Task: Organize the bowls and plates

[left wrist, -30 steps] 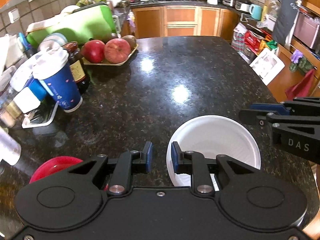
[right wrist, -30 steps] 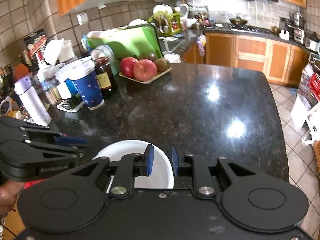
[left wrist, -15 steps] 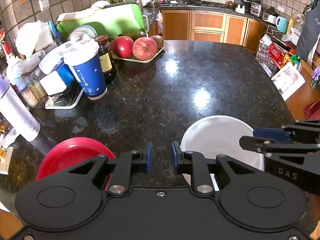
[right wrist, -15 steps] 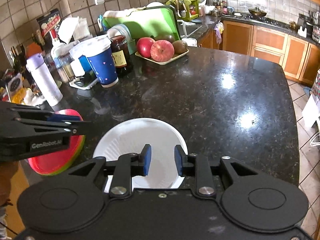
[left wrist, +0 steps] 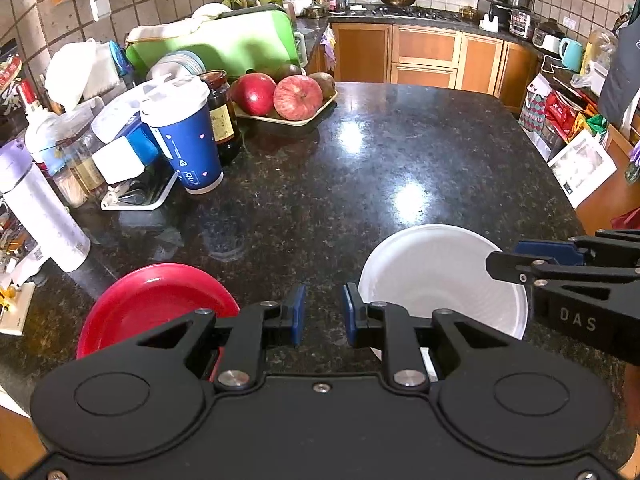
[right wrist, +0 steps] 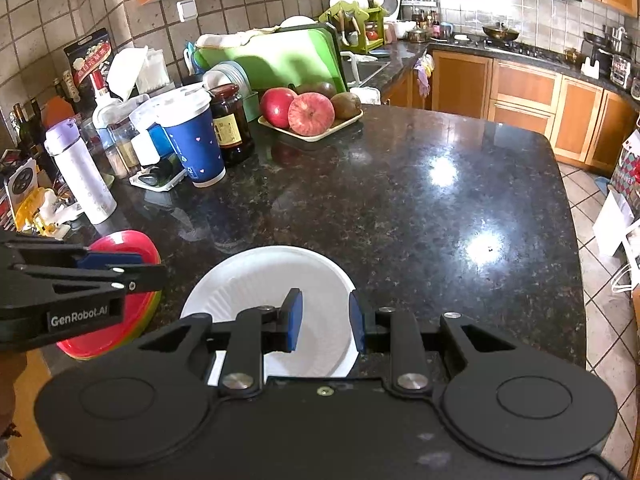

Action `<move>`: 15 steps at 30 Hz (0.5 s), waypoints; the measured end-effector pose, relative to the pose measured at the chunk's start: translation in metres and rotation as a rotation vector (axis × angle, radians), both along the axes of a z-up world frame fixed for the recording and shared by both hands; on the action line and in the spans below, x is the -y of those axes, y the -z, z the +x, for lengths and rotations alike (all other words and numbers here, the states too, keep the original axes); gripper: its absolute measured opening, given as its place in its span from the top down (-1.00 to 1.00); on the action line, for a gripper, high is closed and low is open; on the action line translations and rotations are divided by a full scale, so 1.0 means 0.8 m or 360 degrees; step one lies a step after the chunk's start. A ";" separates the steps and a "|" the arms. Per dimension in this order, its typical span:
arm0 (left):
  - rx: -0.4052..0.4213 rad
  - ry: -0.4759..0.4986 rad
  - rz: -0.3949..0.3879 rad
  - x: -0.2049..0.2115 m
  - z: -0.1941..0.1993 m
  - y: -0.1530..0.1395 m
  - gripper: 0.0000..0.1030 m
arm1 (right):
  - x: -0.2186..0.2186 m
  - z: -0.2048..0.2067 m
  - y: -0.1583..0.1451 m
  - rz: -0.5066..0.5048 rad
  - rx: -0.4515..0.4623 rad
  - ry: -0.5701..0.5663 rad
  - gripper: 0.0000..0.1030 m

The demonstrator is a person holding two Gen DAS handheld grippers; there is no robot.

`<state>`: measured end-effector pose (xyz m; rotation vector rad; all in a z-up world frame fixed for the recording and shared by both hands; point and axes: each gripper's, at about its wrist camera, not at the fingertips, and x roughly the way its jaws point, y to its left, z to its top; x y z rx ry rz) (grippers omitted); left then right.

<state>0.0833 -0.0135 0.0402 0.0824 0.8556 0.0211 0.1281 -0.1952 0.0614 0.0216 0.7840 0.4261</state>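
Two claws above a dark counter (left wrist: 360,184) bearing a white bowl (left wrist: 436,276) and red plates (left wrist: 156,304).
Left wrist view: the left claw (left wrist: 322,314) is seen slightly parted and empty, lower centre, between both dishes. Right wrist view: the right claw (right wrist: 324,320) is shown narrowly parted over the bowl's right rim, nothing clamped; the plates lie lower left.

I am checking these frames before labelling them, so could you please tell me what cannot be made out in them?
- White bowl: its near edge is hidden in both wrist views by the gripper bodies.
- Red plates: how many are stacked cannot be counted; the left gripper crosses them in the right wrist view, and the left wrist view cuts off their near side.
- Jar label: print too small to read.
- Right gripper: whether it touches the bowl is unclear.
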 end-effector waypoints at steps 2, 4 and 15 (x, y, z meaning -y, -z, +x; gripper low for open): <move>0.0008 -0.0006 0.0007 -0.001 -0.002 -0.001 0.40 | -0.002 0.000 0.000 0.0007 0.0004 -0.0002 0.47; 0.0017 -0.0014 0.0017 -0.001 -0.004 -0.001 0.40 | -0.003 0.000 0.001 0.0008 0.0001 -0.0006 0.47; 0.0024 -0.0013 0.0028 -0.003 -0.009 0.002 0.40 | 0.001 -0.008 0.001 0.0033 0.0006 0.0010 0.47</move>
